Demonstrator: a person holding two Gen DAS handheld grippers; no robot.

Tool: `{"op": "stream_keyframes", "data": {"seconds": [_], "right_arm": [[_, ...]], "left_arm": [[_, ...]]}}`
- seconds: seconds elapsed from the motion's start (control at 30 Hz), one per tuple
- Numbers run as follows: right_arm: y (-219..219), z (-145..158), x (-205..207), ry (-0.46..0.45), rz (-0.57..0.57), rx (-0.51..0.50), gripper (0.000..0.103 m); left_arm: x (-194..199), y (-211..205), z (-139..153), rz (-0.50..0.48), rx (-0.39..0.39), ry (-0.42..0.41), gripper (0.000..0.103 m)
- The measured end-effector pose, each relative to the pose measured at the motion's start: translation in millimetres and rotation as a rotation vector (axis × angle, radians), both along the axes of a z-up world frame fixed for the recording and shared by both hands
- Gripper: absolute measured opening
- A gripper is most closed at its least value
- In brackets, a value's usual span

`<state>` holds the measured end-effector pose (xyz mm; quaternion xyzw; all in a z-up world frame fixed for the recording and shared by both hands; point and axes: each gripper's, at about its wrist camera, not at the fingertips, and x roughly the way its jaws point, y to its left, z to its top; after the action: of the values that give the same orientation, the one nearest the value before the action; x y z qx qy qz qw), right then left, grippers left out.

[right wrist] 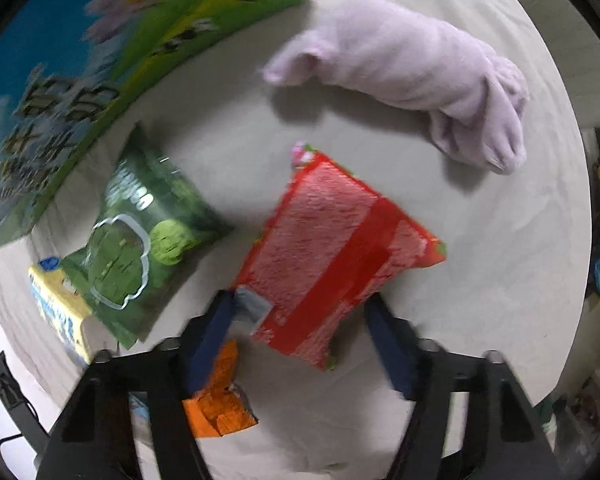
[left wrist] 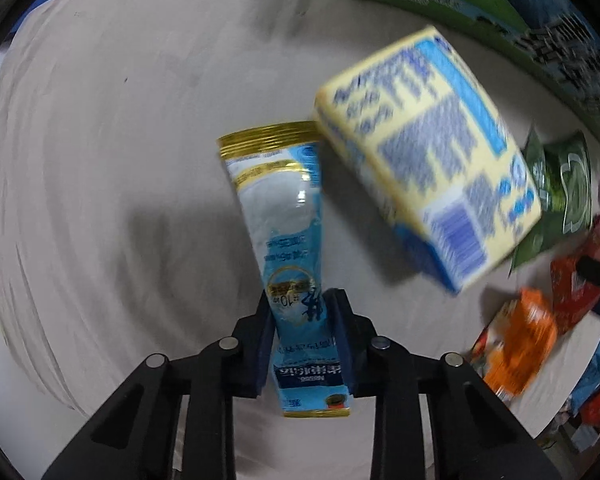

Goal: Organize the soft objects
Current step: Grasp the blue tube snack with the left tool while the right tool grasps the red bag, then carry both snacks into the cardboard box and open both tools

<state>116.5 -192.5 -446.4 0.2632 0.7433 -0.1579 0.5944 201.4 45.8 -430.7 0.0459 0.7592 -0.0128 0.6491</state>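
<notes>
My left gripper (left wrist: 302,312) is shut on a light-blue sachet with gold trim (left wrist: 284,216) and holds it above the grey cloth-covered table (left wrist: 120,140). A yellow-and-blue pack (left wrist: 428,152) lies just right of the sachet's far end. My right gripper (right wrist: 300,320) is open, its fingers either side of the near end of a red snack bag (right wrist: 332,252) lying on the table. A green snack bag (right wrist: 140,240) lies to its left. An orange packet (right wrist: 220,400) lies under the left finger. A lilac cloth (right wrist: 412,76) lies rolled at the far right.
A large green-and-blue printed box (right wrist: 60,92) stands along the far left edge; it also shows in the left wrist view (left wrist: 480,12). The yellow pack (right wrist: 60,312) sits beside the green bag. Green (left wrist: 556,200), orange (left wrist: 520,344) and red (left wrist: 572,292) packets lie at the right.
</notes>
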Motion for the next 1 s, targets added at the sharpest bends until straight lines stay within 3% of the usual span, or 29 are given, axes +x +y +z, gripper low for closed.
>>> {"op": "stream_keyframes", "data": {"seconds": [0.13, 0.2, 0.23, 0.33, 0.4, 0.5, 0.57, 0.63, 1.0], "right_arm": [[33, -3, 0, 0.061, 0.214, -0.038, 0.058], [40, -1, -4, 0.078, 0.255, -0.05, 0.058], [40, 1, -4, 0.063, 0.242, -0.05, 0.059], [31, 1, -3, 0.012, 0.103, -0.033, 0.077], [29, -12, -4, 0.024, 0.013, -0.003, 0.079], [31, -32, -10, 0.089, -0.02, 0.006, 0.079], [35, -31, -11, 0.083, 0.01, -0.057, 0.061], [38, -30, -15, 0.061, 0.063, -0.078, 0.054], [74, 10, -79, -0.048, 0.203, -0.07, 0.048]], "left_arm": [[-22, 6, -1, -0.001, -0.006, 0.013, 0.023], [-27, 7, -4, 0.013, -0.017, 0.011, 0.023], [-29, 7, -5, 0.02, -0.02, 0.007, 0.023], [-31, 13, -11, 0.044, -0.033, 0.0, 0.023], [-26, 35, -15, 0.053, -0.046, -0.008, 0.021], [-27, 38, -14, 0.069, -0.065, -0.013, 0.02], [-28, 44, -10, 0.075, -0.072, -0.018, 0.019], [-33, 53, -3, 0.073, -0.073, -0.029, 0.019], [-55, 50, 82, 0.038, -0.13, -0.136, 0.018]]}}
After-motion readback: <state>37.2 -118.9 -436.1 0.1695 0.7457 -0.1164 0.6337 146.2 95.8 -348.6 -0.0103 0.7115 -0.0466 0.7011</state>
